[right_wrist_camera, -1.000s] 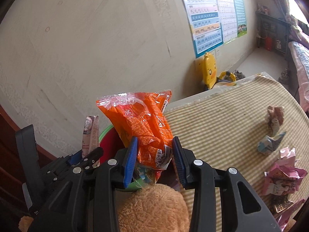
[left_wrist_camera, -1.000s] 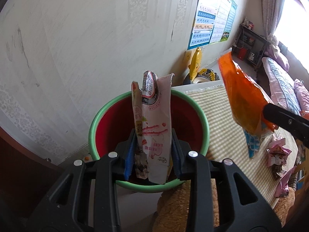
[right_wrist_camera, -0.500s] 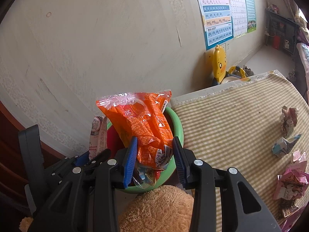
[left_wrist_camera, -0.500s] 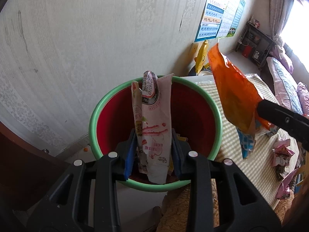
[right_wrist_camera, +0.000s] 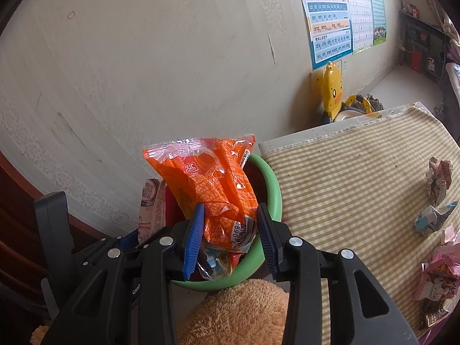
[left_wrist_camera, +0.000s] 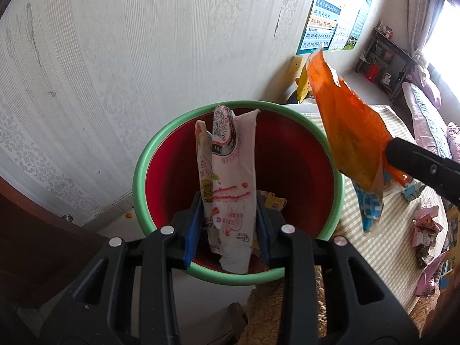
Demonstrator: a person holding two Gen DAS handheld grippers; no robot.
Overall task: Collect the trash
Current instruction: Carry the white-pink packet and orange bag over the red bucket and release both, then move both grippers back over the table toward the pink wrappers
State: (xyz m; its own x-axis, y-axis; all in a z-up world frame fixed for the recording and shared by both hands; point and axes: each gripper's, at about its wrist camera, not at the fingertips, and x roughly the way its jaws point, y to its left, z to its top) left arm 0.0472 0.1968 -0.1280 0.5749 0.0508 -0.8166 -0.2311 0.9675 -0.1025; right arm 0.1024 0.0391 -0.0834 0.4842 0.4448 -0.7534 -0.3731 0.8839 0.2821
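Pale patterned wallpaper point(left_wrist_camera: 115, 57) fills the upper left of both views, with a letter chart point(right_wrist_camera: 330, 28) at upper right. Below it, a table point(right_wrist_camera: 359, 187) under a checked cloth spreads across the right side of the right wrist view, and crumpled wrappers point(right_wrist_camera: 438, 181) lie near its right edge. At the left end of the table stands a red bin with a green rim point(left_wrist_camera: 149, 155), at frame centre in the left wrist view. Over its mouth, the left hand-held gripper point(left_wrist_camera: 227, 230) is clenched on upright pink wrappers point(left_wrist_camera: 233, 172). Lower centre in the right wrist view, the right hand-held gripper point(right_wrist_camera: 230, 230) clamps an orange snack bag point(right_wrist_camera: 212, 189) above the bin's rim. A tan plush toy point(right_wrist_camera: 238, 313) sits at the bottom edge.
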